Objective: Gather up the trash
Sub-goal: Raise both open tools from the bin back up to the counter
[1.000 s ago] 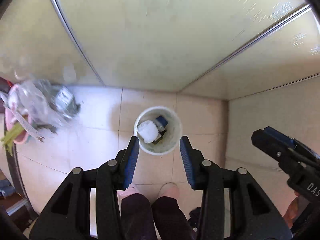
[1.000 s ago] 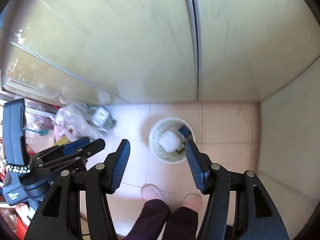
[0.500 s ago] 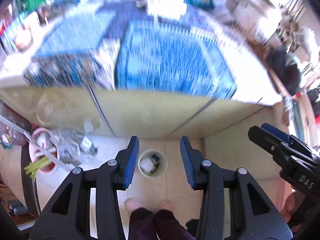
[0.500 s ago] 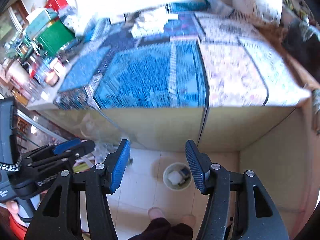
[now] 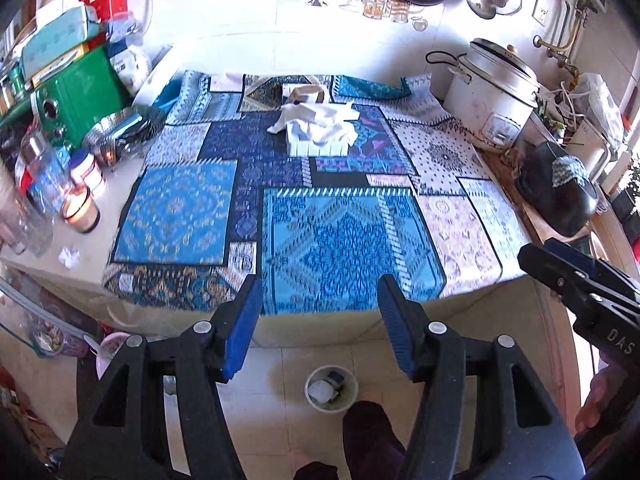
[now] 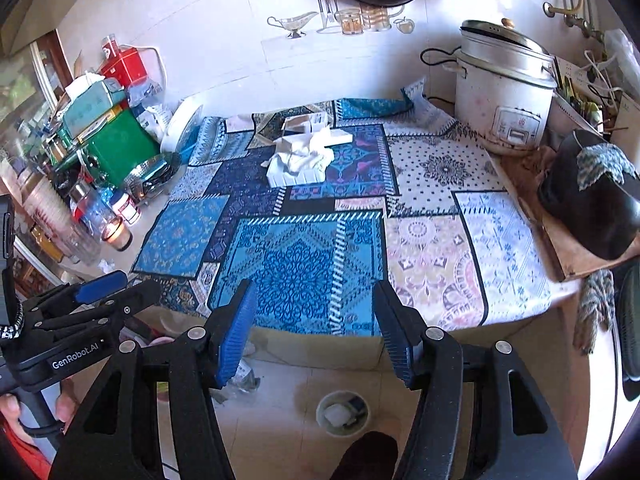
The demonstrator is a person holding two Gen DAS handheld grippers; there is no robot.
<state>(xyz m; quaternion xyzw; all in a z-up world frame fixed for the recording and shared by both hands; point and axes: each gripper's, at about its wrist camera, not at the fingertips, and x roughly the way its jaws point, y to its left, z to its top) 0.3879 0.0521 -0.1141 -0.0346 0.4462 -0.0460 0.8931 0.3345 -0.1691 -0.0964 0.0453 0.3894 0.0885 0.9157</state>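
A white trash bin (image 5: 331, 389) stands on the floor below the counter edge, with white paper and a blue item inside; it also shows in the right wrist view (image 6: 343, 413). A small crumpled white paper (image 5: 69, 257) lies on the counter's left front corner, seen small in the right wrist view (image 6: 105, 266). A white tissue box with loose tissues (image 5: 316, 128) sits at the back of the patterned cloth (image 6: 299, 162). My left gripper (image 5: 320, 328) is open and empty, high above the counter edge. My right gripper (image 6: 314, 326) is open and empty beside it.
A blue patchwork cloth (image 5: 336, 240) covers the counter. A rice cooker (image 5: 492, 100) stands back right, a black helmet-like object (image 5: 560, 188) at right. Jars, a candle glass (image 5: 82, 210) and a green appliance (image 5: 72, 96) crowd the left. Bags lie on the floor at left (image 6: 244, 376).
Both grippers have risen from low over the bin to high above the counter. The view went from cabinet fronts and floor to the whole countertop. Both stayed open.
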